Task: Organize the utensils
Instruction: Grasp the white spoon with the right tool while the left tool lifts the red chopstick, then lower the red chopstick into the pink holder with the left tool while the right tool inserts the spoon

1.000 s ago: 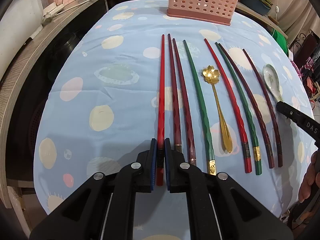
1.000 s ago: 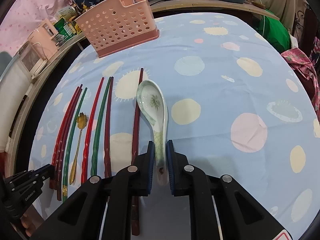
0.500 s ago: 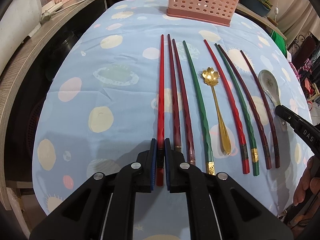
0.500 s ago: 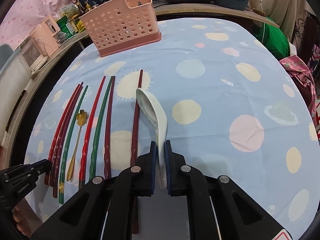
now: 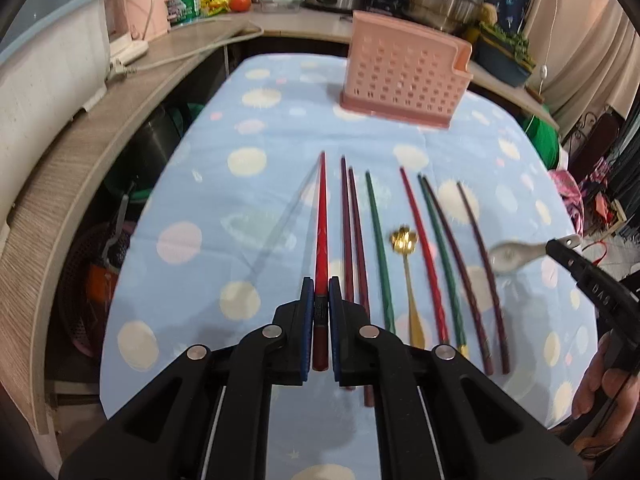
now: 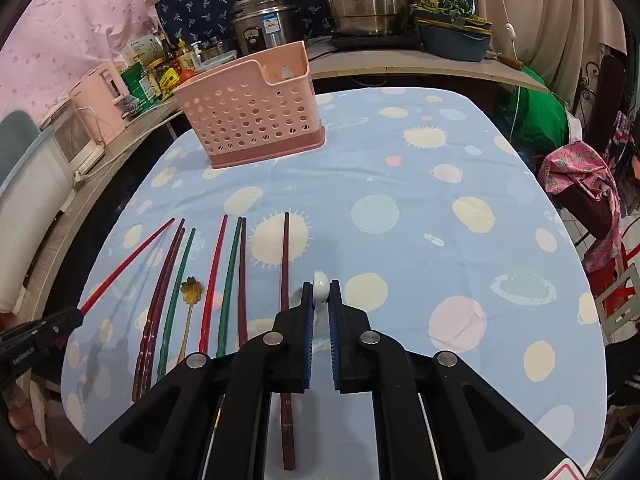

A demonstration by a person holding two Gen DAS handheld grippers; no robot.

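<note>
My left gripper (image 5: 320, 292) is shut on the thick end of a bright red chopstick (image 5: 321, 216), which hangs above the blue spotted tablecloth (image 5: 224, 240) with its tip pointing away. In the right wrist view the same chopstick (image 6: 128, 266) slants up from the left gripper (image 6: 78, 314). My right gripper (image 6: 320, 292) is shut on the handle of a white ceramic spoon (image 6: 320, 285), seen end-on. From the left, the spoon (image 5: 510, 258) floats above the cloth. A pink perforated basket (image 6: 252, 112) stands at the table's far side.
Several chopsticks, dark red (image 5: 352, 240), green (image 5: 380, 248) and red (image 5: 424, 256), lie in a row with a gold flower spoon (image 5: 406, 240). A counter (image 5: 132, 120) with pots and an appliance curves around the left and back. A pink cloth (image 6: 580, 176) hangs at the right.
Both grippers have risen. The red chopstick and the white spoon have come up off the cloth, and the spoon has tipped from lying flat to end-on between the right fingers.
</note>
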